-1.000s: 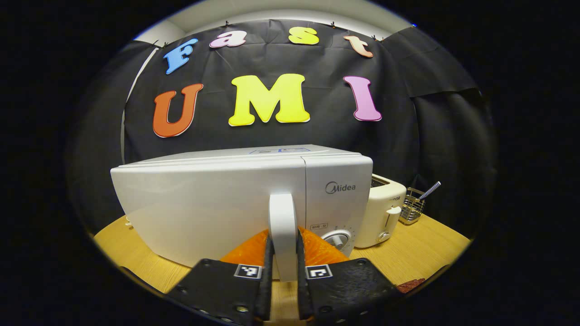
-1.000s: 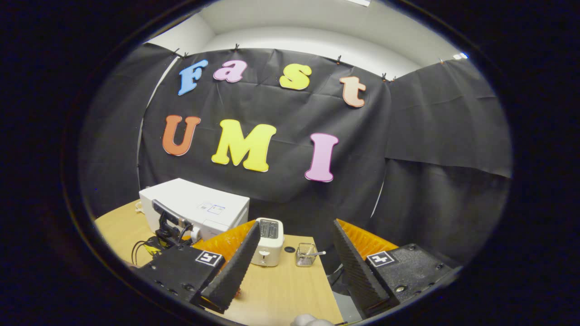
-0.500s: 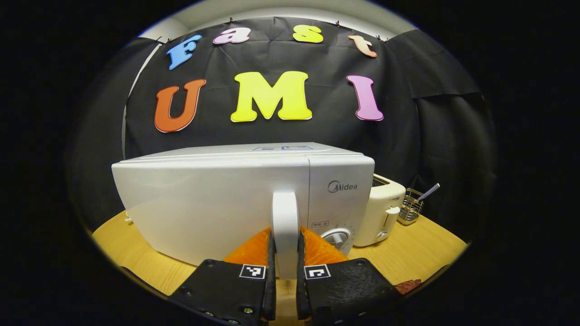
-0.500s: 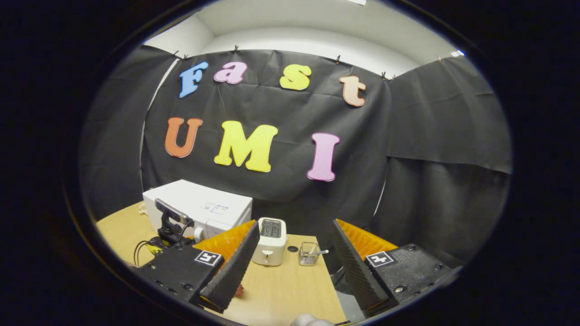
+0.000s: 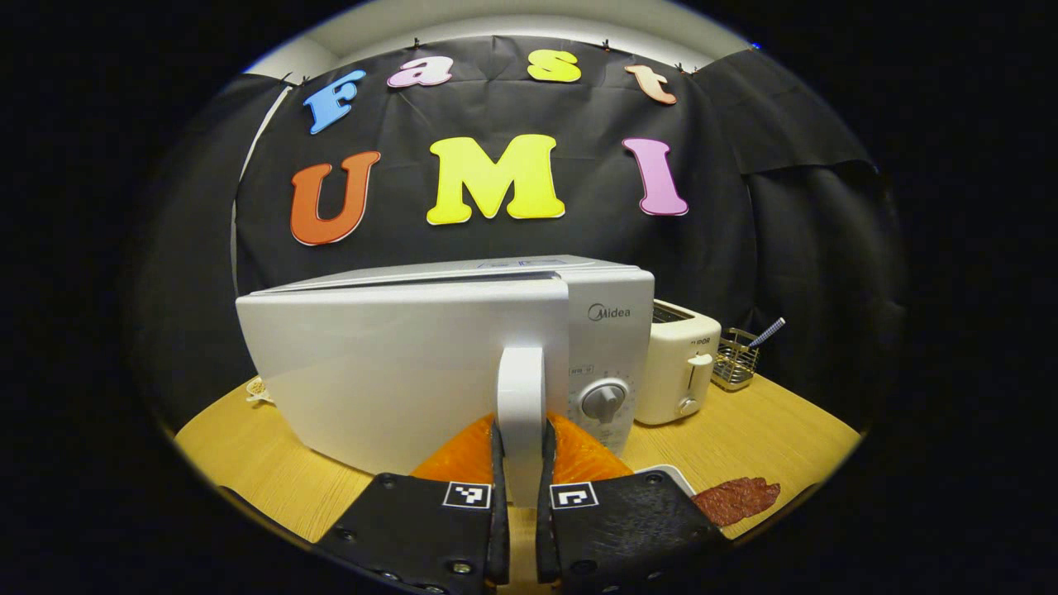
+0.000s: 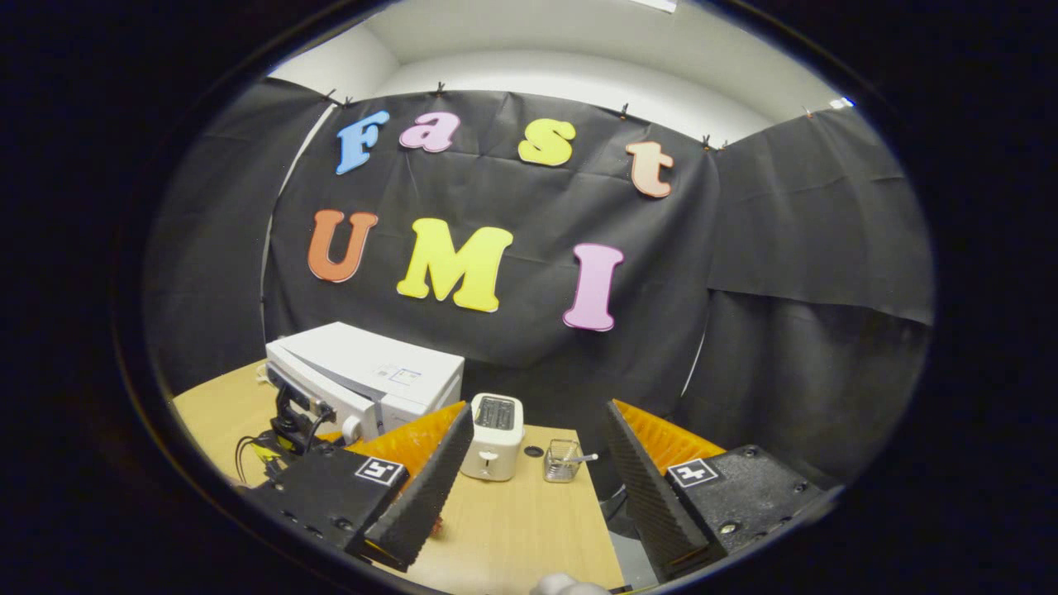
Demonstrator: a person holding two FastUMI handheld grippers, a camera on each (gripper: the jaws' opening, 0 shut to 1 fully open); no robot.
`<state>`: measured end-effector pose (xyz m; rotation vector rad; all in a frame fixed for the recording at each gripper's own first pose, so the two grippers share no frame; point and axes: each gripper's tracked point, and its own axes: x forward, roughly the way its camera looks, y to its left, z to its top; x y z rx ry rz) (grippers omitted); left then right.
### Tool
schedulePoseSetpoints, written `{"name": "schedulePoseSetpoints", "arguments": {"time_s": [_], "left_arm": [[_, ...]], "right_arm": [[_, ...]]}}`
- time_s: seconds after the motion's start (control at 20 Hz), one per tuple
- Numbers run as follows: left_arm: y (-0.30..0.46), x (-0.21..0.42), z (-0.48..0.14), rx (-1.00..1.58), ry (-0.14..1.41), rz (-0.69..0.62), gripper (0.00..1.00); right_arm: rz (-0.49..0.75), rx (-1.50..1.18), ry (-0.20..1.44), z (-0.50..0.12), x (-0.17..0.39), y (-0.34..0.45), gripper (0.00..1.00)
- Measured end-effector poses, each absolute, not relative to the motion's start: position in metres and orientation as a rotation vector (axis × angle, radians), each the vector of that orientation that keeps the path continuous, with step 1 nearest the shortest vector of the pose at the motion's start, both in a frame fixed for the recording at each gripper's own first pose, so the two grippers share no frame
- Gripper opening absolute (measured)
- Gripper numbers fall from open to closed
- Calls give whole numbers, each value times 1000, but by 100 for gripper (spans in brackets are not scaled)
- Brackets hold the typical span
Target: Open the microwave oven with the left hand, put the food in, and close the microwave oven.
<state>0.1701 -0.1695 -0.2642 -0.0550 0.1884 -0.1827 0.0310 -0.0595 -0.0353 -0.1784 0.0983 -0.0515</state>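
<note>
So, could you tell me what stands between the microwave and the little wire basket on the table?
In the left gripper view, a cream toaster stands between the microwave and the wire basket. The right gripper view shows the same order.

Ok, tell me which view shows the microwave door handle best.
The left gripper view: the white door handle stands close and centred, clamped between the left gripper fingers, on the microwave door. The right gripper view shows the microwave small and far off, its handle too small to make out.
</note>
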Motion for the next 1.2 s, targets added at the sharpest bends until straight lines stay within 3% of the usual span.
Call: {"name": "schedulePoseSetpoints", "arguments": {"time_s": [0.4,0.85,0.9,1.1,1.15,1.2], "left_arm": [[-99,73,-271,-14,244,-169,12],[9,11,-288,25,296,-75,22],[22,5,-288,38,299,-51,32],[74,-10,-299,18,322,-2,28],[81,-12,-299,2,325,-3,27],[86,-14,-299,-8,324,-10,25]], "right_arm": [[25,-140,101,-40,16,-14,100],[108,-149,87,-39,-13,60,100],[118,-152,87,-39,-16,67,100],[151,-155,93,-41,-25,92,100],[158,-151,95,-43,-26,97,96],[165,-149,99,-43,-27,102,100]]}}
